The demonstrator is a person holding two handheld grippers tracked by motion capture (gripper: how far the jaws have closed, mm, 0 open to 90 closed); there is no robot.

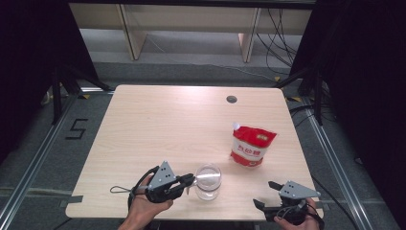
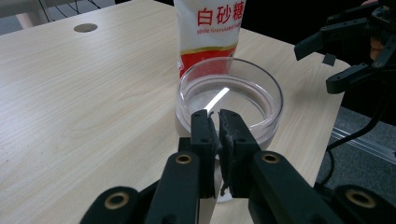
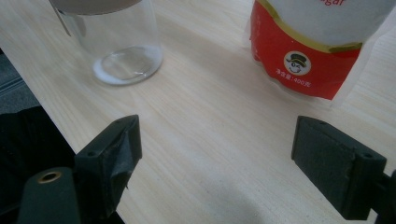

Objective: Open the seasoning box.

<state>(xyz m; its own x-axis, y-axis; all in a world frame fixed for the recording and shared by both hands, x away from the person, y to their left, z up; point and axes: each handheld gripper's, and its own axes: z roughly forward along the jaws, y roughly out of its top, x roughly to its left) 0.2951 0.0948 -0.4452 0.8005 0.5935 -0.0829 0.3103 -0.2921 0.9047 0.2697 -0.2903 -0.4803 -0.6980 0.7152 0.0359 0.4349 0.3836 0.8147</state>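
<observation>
The left gripper (image 2: 214, 122) pinches the near rim of the clear glass jar (image 1: 208, 180) at the desk's (image 1: 158, 124) front edge; that thin hold could slip and tip it. The right gripper (image 3: 215, 154), jaws wide and empty, faces the red sugar bag (image 1: 252, 144), which could topple if nudged.

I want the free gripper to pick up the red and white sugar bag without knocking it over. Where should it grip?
Probably the upper part of the sugar bag, near its white spout: it stands upright and looks flatter there. Bring the open right gripper in from the near side, jaws across its thin faces.
</observation>
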